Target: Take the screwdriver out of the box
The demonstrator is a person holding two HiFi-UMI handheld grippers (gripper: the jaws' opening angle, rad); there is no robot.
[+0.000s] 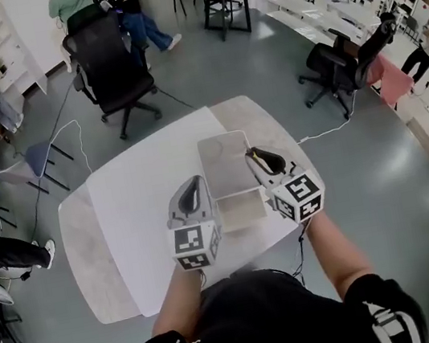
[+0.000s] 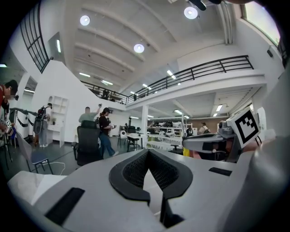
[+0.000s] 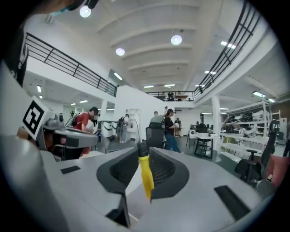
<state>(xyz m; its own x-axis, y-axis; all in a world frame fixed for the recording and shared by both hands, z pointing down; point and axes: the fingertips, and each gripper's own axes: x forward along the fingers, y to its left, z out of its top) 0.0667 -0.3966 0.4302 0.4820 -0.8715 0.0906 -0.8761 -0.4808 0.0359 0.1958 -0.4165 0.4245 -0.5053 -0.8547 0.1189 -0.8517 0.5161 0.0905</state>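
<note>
A shallow grey box (image 1: 241,210) lies open on the white table (image 1: 138,204), its lid (image 1: 224,162) folded back away from me. My left gripper (image 1: 197,181) is just left of the box. In the left gripper view the left gripper (image 2: 147,153) is shut with nothing between its jaws. My right gripper (image 1: 254,153) is at the box's right edge, beside the lid. In the right gripper view the right gripper (image 3: 143,150) is shut on a screwdriver (image 3: 145,174) with a yellow and black handle, standing upright between the jaws. I cannot make the screwdriver out in the head view.
A black office chair (image 1: 110,65) stands beyond the table's far edge, and another chair (image 1: 341,63) is at the right. A white cable (image 1: 330,130) runs over the floor from the table's right side. People stand far back in the room.
</note>
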